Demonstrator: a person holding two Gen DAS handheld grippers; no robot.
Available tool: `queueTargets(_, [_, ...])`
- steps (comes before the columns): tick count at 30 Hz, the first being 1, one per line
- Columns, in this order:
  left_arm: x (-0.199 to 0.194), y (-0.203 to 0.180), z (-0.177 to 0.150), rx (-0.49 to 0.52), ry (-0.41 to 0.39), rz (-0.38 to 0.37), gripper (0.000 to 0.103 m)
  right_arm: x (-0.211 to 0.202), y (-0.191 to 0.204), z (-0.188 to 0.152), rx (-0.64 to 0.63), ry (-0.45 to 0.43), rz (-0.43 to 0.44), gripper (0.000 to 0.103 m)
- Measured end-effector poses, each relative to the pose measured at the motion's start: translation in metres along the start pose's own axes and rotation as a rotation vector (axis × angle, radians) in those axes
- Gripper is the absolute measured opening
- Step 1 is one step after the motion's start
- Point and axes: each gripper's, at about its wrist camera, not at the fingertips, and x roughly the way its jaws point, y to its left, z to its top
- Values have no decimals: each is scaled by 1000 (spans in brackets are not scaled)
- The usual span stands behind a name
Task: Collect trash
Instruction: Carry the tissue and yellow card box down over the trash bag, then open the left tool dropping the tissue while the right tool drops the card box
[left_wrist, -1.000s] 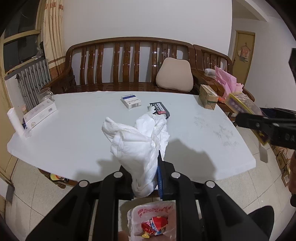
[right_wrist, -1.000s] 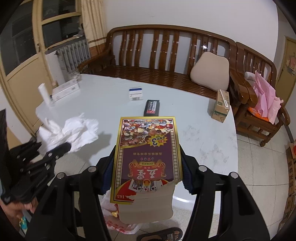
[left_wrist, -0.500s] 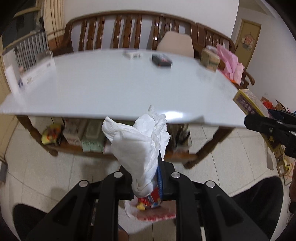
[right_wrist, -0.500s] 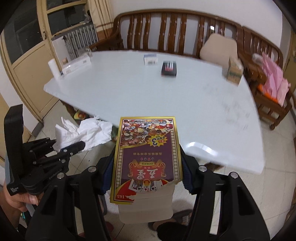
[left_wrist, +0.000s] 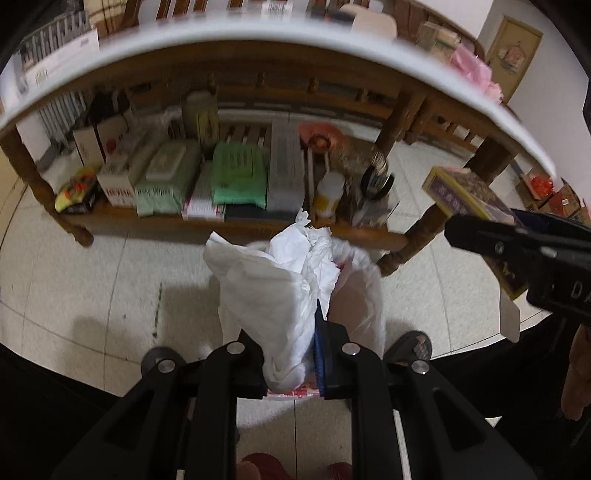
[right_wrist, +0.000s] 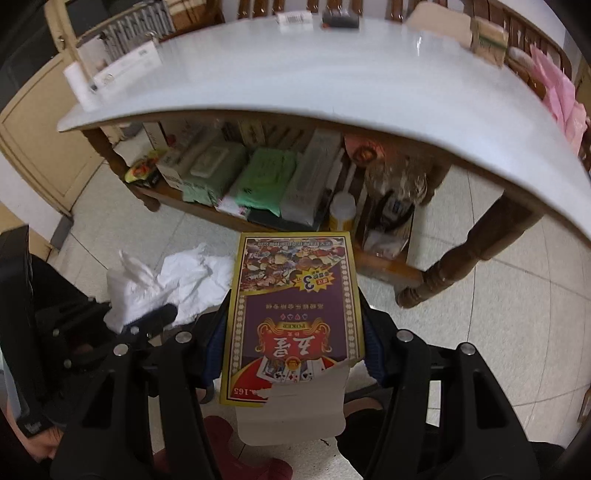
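Observation:
My left gripper (left_wrist: 290, 347) is shut on a crumpled wad of white tissue (left_wrist: 273, 273) that sticks up past its fingertips. Just beyond and under the wad, a translucent plastic bag (left_wrist: 360, 288) with red print sits on the floor. My right gripper (right_wrist: 295, 339) is shut on a purple and gold playing-card box (right_wrist: 295, 302) with a torn flap at its near end. From the left wrist view that box (left_wrist: 461, 192) and the right gripper (left_wrist: 517, 243) show at the right. The left gripper (right_wrist: 147, 321) with the tissue (right_wrist: 162, 284) lies left of the box.
The white table top (right_wrist: 332, 74) overhangs close ahead, with small boxes at its far side. Its lower shelf (left_wrist: 229, 221) is packed with wipes packs, boxes and a bottle. A wooden table leg (right_wrist: 443, 273) stands at the right. A sandalled foot (left_wrist: 410, 349) rests on the tiled floor.
Both grippers have come down from above the table top to below its edge, near the floor. The tissue and the card box stay gripped. The plastic bag is now closer.

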Motion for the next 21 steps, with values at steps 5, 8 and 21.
queueTargets(5, [38, 1, -15, -11, 51, 8, 18, 43, -1, -9, 18, 53, -14, 59])
queueTargets(8, [62, 1, -27, -19, 85, -5, 17, 70, 0, -15, 29, 84, -15, 59])
queueTargets(21, [104, 8, -46, -5, 131, 25, 18, 141, -7, -19, 54, 160, -30, 59])
